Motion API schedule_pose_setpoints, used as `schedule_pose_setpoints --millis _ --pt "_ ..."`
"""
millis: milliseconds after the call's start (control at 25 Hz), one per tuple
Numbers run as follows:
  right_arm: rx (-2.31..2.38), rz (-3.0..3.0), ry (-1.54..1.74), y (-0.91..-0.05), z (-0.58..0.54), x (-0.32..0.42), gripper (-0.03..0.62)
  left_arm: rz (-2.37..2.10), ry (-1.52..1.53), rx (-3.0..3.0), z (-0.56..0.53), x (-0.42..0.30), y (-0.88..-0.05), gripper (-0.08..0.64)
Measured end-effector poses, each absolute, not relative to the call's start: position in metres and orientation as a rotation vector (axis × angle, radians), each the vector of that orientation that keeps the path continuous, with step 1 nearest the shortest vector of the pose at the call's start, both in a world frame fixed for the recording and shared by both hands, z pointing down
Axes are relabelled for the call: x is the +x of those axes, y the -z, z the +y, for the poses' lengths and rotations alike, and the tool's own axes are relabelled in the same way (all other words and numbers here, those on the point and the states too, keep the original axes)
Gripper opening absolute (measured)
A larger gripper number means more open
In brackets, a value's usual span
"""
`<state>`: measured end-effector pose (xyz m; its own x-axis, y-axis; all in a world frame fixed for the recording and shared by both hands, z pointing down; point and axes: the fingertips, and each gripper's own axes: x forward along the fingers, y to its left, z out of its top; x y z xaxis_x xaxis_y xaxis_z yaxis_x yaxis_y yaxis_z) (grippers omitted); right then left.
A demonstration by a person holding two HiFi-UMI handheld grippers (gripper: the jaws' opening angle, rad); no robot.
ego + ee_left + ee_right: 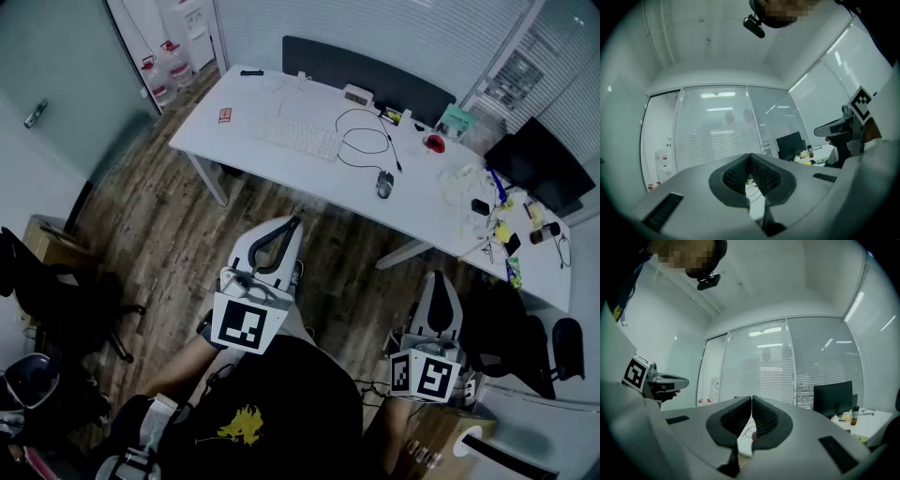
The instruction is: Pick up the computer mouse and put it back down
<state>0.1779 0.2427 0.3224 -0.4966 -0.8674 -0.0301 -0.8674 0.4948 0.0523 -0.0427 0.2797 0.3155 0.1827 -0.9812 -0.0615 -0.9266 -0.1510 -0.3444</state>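
The computer mouse point(384, 184) lay on the white desk point(272, 159), its cable point(364, 142) looping away at eleven o'clock. The left gripper point(289, 225) and right gripper point(441, 281) hung well apart from it toward six o'clock, jaws closed on nothing. A lift could likely drag that cable taut.

Bare floor point(319, 248) before table point(234, 117), cable point(394, 155) beside mouse point(384, 184)

The computer mouse point(384, 184) is small, dark and rounded. It lies flat on the white desk point(234, 131), close to the near edge and right of the middle. Its thin black cable point(390, 141) runs back across the desk in loose loops.
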Motion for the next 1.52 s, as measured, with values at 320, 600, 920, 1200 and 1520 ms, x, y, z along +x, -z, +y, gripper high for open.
schedule_pose_setpoints --millis 320,600,920,1200,1520 --pt "1.564 -2.768 -0.001 -0.339 0.253 0.146 0.018 2.038 -0.003 -2.207 0.285 -0.080 -0.324 0.012" --pt "1.641 -2.731 -0.008 -0.341 0.249 0.162 0.020 2.005 -0.034 -2.227 0.271 -0.059 -0.324 0.012" --pt "1.697 -2.684 -0.029 -0.341 0.252 0.184 0.053 1.902 -0.072 -2.307 0.267 -0.035 -0.314 0.012" --pt "1.735 -2.684 -0.079 -0.344 0.241 0.196 0.149 1.880 0.012 -2.317 0.259 -0.038 -0.329 0.102" --pt "1.662 -2.686 -0.096 -0.352 0.236 0.188 0.270 1.914 0.146 -2.311 0.245 -0.048 -0.345 0.394"
